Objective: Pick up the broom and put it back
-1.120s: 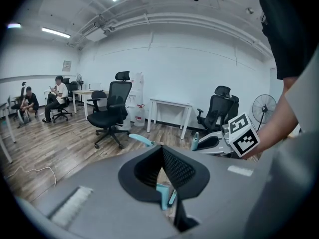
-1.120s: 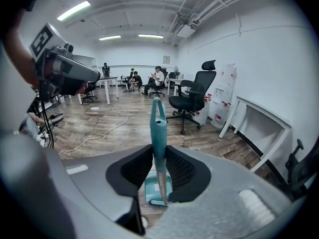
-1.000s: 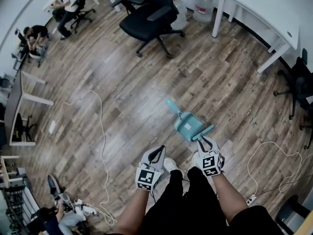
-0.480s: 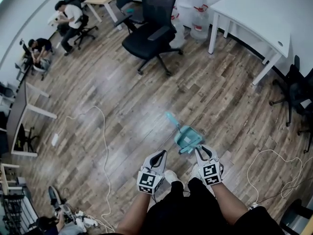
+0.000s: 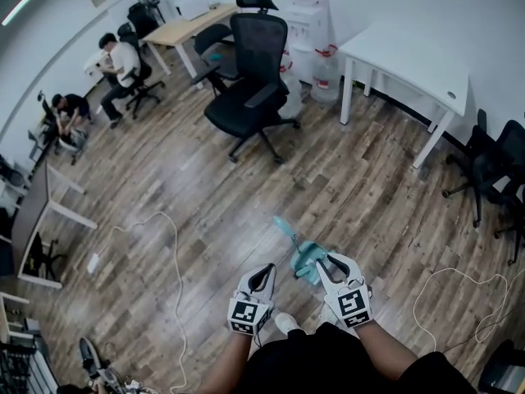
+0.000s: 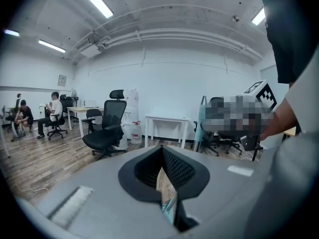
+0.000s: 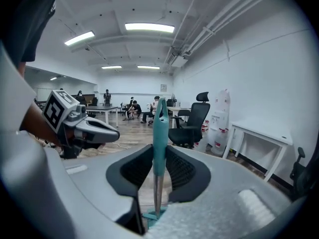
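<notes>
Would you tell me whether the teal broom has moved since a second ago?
Yes. Clamped in the right tool, the teal broom has risen clear of the wooden floor it rested on.

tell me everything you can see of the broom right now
The broom is a small one with a teal plastic handle, a thin silvery shaft below it and a teal head at the bottom, mostly hidden. It stands nearly upright, gripped at the handle by the right gripper's fingers, one on each side. In the head view it shows just in front of the person, apparently lifted off the wooden floor. Nothing else visibly touches it.
</notes>
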